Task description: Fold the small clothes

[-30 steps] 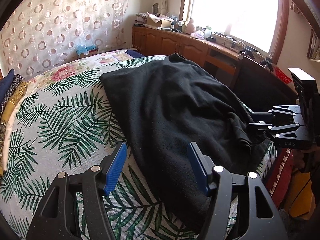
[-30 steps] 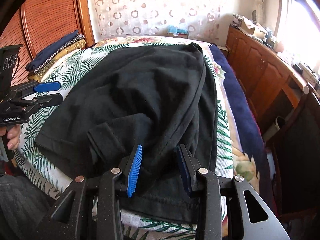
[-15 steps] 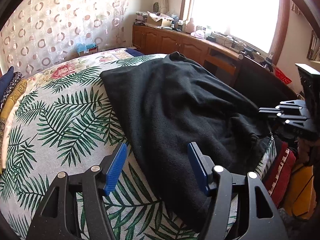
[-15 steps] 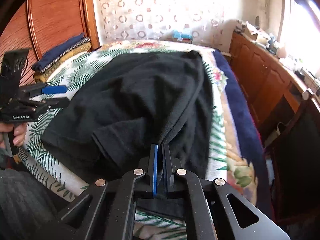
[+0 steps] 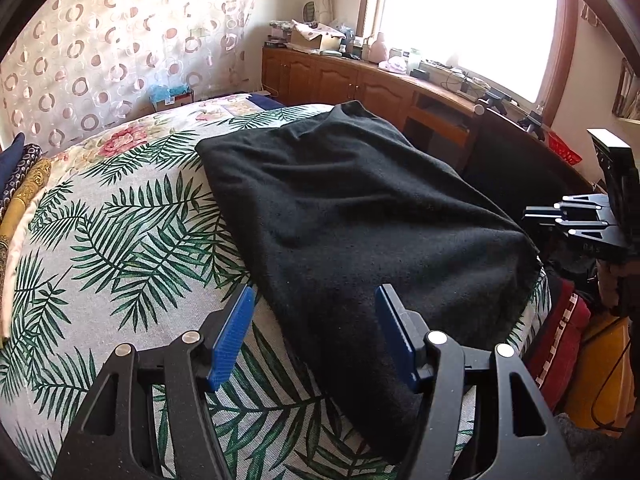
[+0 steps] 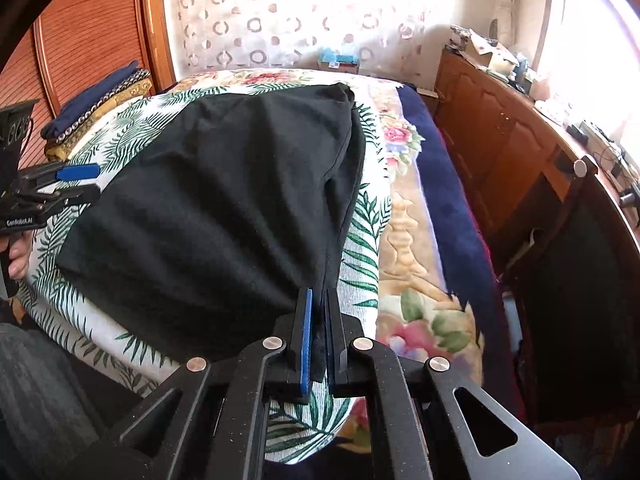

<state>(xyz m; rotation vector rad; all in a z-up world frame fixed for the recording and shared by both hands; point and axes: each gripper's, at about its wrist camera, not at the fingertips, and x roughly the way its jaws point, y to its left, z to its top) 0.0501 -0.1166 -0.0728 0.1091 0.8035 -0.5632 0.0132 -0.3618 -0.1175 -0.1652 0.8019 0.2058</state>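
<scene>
Right wrist view: right hand-held gripper [image 6: 317, 334], jaws opening, pinches the soft, limp black knit garment [image 6: 224, 208] at the bed's [image 6: 404, 248] near edge; left hand-held gripper [image 5: 314, 334] gapes empty.

Open bed to my left, furniture crowding my right

The palm-leaf bedspread [image 5: 120, 240] left of the black garment [image 5: 340, 220] lies bare for my left claw [image 5: 312, 336]; folded fabrics [image 6: 96, 112] edge the bed's far side, and the wooden cabinet [image 6: 500, 152] and dark chair [image 6: 580, 280] hem in my right claw [image 6: 318, 336].
</scene>
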